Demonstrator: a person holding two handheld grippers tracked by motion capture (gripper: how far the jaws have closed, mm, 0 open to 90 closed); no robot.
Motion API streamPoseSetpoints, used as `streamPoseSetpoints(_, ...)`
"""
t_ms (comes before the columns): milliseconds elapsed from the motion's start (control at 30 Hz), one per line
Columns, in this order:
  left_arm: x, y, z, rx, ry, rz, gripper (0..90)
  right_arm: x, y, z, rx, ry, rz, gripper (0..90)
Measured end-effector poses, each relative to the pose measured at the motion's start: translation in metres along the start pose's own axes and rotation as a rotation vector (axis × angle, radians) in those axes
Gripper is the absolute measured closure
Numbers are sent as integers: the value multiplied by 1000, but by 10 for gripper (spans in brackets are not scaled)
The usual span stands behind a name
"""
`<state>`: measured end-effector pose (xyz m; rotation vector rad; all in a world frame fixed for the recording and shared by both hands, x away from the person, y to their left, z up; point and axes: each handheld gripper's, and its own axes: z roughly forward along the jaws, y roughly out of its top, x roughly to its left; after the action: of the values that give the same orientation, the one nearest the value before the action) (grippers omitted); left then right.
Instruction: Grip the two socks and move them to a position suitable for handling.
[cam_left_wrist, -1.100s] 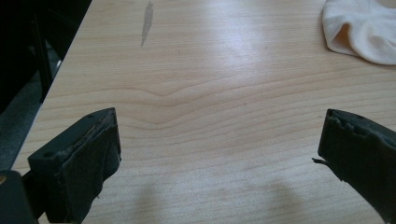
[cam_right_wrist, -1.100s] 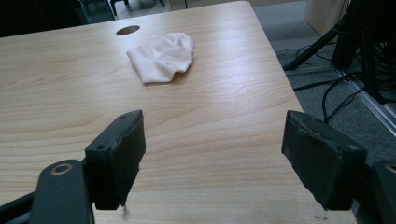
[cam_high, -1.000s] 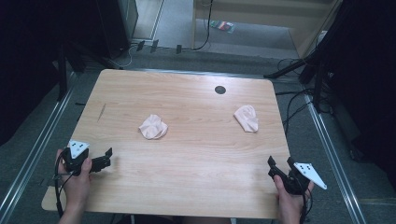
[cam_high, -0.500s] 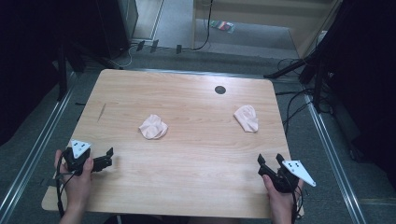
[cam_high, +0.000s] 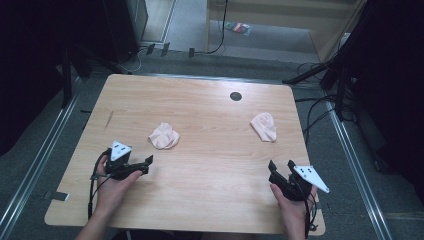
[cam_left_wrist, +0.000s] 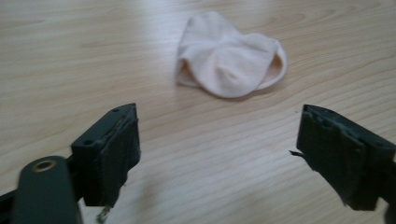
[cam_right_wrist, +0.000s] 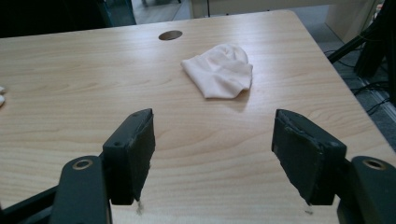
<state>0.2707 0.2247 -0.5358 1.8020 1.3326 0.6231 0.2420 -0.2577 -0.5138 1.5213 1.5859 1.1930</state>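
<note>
- The left gripper is resting low at the near-left part of the table, gripped by the person's left hand, with the forearm coming in from the bottom edge; it is pointing to the right and a little away, toward the nearer sock.
- Its jaws are standing wide apart with nothing between them, as the left gripper view is showing.
- The right gripper is sitting at the near-right corner in the right hand, pointing away from the person; its jaws are likewise spread and empty.
- Two pale pink socks are lying on the table, both crumpled.
- The left sock is lying just ahead of the left gripper, apart from it.
- The right sock is lying near the far-right edge, well ahead of the right gripper.
- One round dark hole is showing in the tabletop, between the socks and farther back.
</note>
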Motion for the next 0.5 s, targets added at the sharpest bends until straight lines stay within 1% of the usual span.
streamPoseSetpoints(33, -4, 3, 4, 0, -8, 9, 150, 1, 3, 0, 2, -8, -1, 312)
streamPoseSetpoints(100, -13, 9, 11, 2, -8, 19, 188, 3, 11, 2, 6, -27, -8, 312)
streamPoseSetpoints(200, -22, 19, 22, 4, -10, 13, 231, 5, 20, 8, 4, -16, 22, 307)
streamPoseSetpoints(267, -28, 25, 28, 2, -20, 6, 258, 8, 24, 12, -1, -14, 26, 300)
streamPoseSetpoints(367, -34, 31, 40, 9, -23, 26, 275, 11, 26, 17, 1, -5, 14, 271)
streamPoseSetpoints(433, -38, 34, 48, 32, -9, 41, 293, 12, 24, 19, -3, -5, 0, 261)
streamPoseSetpoints(467, -38, 34, 48, 32, -9, 41, 298, 12, 22, 19, -6, -7, -2, 260)
streamPoseSetpoints(500, -40, 37, 59, 57, 3, 43, 307, 10, 19, 19, -13, -6, -11, 260)
